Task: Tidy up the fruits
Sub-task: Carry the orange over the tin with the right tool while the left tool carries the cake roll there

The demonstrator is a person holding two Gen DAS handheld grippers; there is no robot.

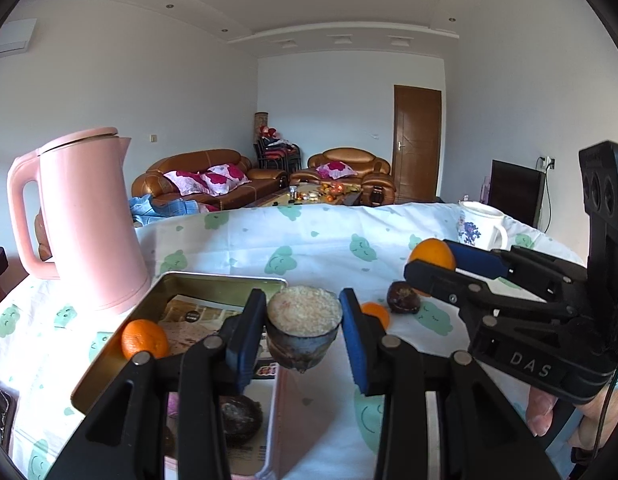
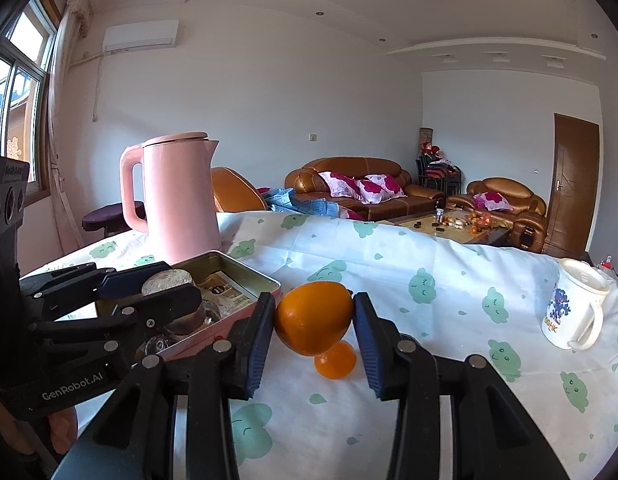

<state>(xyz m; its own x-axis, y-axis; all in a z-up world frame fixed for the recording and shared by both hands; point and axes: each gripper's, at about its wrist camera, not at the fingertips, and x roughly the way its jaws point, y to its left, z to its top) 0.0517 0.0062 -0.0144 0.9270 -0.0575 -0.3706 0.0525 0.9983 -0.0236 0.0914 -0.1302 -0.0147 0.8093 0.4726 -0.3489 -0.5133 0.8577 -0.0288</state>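
Note:
My left gripper [image 1: 303, 322] is shut on a halved dark fruit with white flesh [image 1: 303, 316], held above the right edge of the metal tin [image 1: 213, 280]. The tin holds an orange [image 1: 144, 339] and another dark fruit half [image 1: 239, 416]. My right gripper [image 2: 313, 322] is shut on a large orange [image 2: 313, 318], held above the cloth to the right of the tin [image 2: 245, 270]. A small orange [image 2: 335, 360] lies on the cloth under it. In the left wrist view the right gripper [image 1: 429, 264] with its orange [image 1: 433, 256] is at right, above a dark whole fruit [image 1: 403, 298] and a small orange [image 1: 375, 314].
A pink kettle [image 1: 85, 220] stands behind the tin at left. A white mug with a blue print [image 2: 575, 310] stands at right on the green-patterned tablecloth [image 2: 429, 280]. Sofas and a coffee table are in the room beyond.

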